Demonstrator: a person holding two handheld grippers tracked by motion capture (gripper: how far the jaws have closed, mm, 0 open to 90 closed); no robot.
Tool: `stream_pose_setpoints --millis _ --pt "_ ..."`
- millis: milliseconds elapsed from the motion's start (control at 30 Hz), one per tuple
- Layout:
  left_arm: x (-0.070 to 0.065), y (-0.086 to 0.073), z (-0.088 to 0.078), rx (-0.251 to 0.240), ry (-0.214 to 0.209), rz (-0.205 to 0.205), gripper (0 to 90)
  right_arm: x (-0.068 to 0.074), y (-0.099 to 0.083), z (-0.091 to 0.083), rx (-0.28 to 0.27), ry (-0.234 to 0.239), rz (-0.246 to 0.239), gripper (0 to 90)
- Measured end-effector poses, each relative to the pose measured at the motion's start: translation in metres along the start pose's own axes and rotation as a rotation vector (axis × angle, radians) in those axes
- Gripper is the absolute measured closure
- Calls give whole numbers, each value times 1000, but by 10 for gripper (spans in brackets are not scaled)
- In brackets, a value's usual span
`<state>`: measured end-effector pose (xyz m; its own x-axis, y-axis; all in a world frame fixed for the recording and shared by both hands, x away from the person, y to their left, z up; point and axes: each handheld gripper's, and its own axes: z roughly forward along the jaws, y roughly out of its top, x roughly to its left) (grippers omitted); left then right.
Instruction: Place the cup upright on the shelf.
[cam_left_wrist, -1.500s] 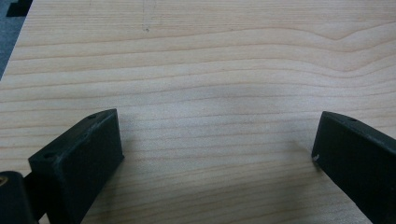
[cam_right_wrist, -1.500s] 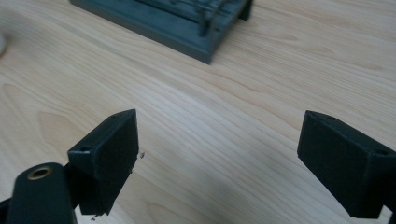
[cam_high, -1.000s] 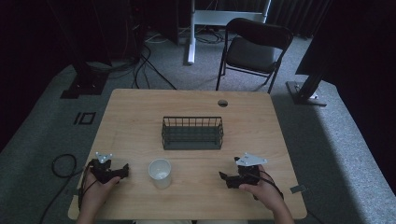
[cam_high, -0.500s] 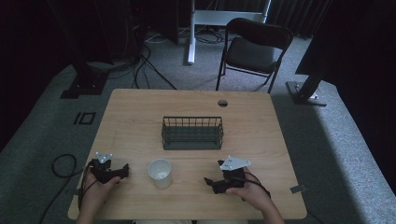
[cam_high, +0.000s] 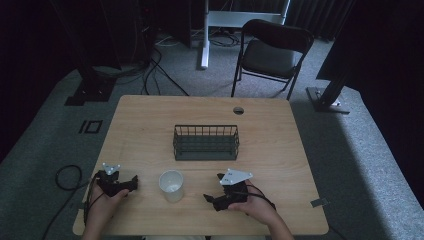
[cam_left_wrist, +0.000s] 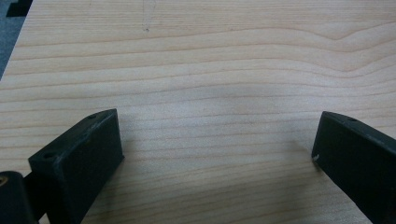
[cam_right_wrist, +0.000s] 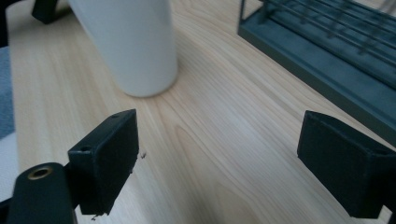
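— Resting low on the wooden surface (cam_high: 150, 125), the left gripper (cam_high: 131, 184) sits at about eight o'clock, its fingers (cam_left_wrist: 79, 158) spread wide over bare wood.

— And the right gripper (cam_high: 212, 192)?

— At five o'clock, fingers (cam_right_wrist: 105, 161) also wide apart, clamping nothing, aimed at the white cup (cam_high: 171, 185).

— Where is the cup?

— Upright at six o'clock, between the two grippers, touching neither. The dark wire basket (cam_high: 205, 142) stands at centre, beyond it.

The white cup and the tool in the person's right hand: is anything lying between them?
Nothing. In the right gripper view, bare wooden table runs from the open right tool to the white cup.
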<state>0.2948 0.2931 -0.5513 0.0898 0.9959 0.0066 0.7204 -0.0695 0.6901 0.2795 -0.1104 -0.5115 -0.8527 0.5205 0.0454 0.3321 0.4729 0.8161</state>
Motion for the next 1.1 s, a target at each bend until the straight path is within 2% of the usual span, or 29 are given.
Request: stream_pose_setpoints --millis 467,633,1100 --pt "0 0 0 -1 0 -1 20 24 18 29 -10 85 -61 123" --pt "0 0 0 -1 0 -1 20 31 24 40 -14 109 -68 123" --pt "0 0 0 -1 0 0 20 43 42 61 -42 141 -84 123"
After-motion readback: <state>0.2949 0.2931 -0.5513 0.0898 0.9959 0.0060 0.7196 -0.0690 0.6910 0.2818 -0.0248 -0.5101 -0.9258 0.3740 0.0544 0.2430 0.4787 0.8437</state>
